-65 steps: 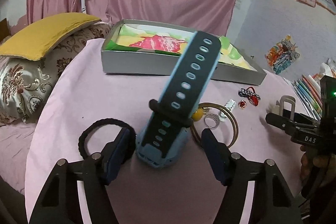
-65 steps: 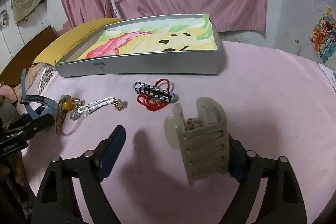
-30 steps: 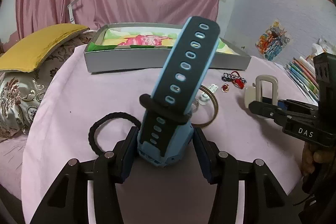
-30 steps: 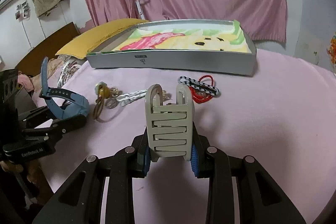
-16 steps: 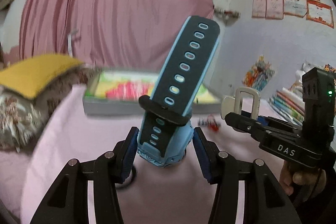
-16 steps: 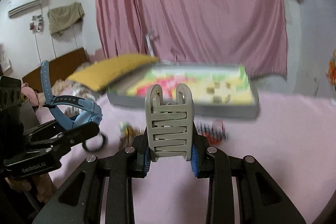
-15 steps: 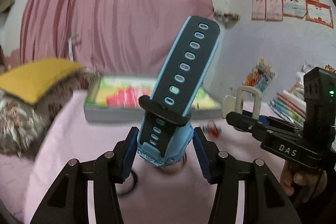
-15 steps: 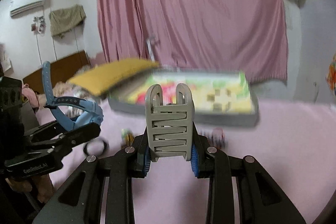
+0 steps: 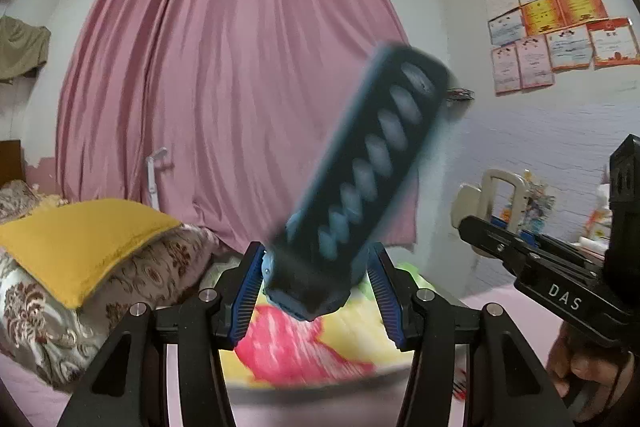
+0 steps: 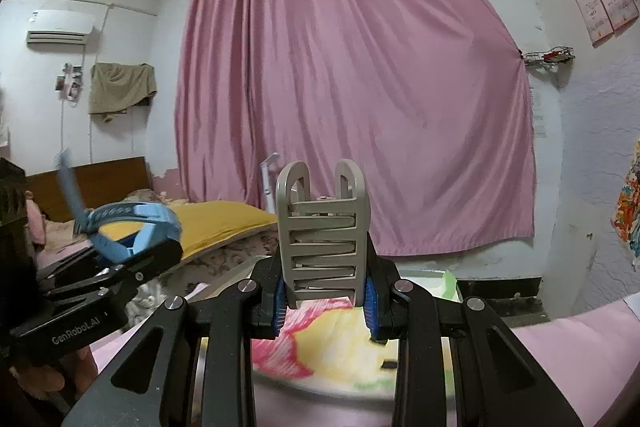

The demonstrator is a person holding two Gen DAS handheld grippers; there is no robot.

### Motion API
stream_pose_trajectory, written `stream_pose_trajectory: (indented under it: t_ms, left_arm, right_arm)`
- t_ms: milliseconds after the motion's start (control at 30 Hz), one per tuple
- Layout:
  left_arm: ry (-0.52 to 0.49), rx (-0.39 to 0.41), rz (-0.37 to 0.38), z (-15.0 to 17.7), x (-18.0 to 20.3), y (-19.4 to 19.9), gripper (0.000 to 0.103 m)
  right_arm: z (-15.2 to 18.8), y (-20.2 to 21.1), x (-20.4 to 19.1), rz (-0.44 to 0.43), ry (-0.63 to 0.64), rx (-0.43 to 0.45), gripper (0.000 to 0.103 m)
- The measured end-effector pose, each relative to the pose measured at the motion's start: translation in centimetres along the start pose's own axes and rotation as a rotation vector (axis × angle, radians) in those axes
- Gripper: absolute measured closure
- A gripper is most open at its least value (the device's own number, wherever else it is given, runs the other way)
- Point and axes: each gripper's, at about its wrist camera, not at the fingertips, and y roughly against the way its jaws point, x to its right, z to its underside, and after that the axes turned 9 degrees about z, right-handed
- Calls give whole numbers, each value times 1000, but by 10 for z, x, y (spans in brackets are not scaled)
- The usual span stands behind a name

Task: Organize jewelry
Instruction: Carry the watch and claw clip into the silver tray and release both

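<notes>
My left gripper is shut on a blue watch whose strap sticks up and to the right, blurred. It hangs over the grey box with a yellow and red cartoon lining. My right gripper is shut on a beige hair claw clip, upright, above the same box. In the right wrist view the blue watch shows at the left in the left gripper. In the left wrist view the beige hair claw clip shows at the right in the right gripper.
A pink curtain hangs behind. A yellow pillow on patterned cushions lies at the left. A pink cloth covers the table. A hand holds the right gripper's handle. Certificates hang on the wall.
Both grippers have risen and tipped up toward level, carrying the watch and the clip. The table items have dropped out of view and the box now sits right below the fingers.
</notes>
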Motion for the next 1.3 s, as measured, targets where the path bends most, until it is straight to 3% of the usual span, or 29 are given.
stream_pose_trajectory:
  t_ms: [133,267,500,767,967,1300]
  left_arm:
    - [15,-4,-32,-2,-14,-30,53]
    - [43,-56,-42,3,-24,-53,53]
    - [136,-277,-43,23,-48,-93,53]
    - [208,-463,-22,46,-64,-111,53]
    - [258,-607,0,66,-71,-125,53]
    - [251,-641,6,69,-72,-128,53]
  right_arm:
    - [-2,-33,-4,35,6,-9,76]
    - [4,-60,-12,40,3,-66,76]
    - [27,-98,-13,44,23,-262,76]
    - [42,-122,-11,29,32,-485,76]
    - [62,-137,-8,8,13,-604,76]
    - [77,-150,-5,-11,8,-658,75]
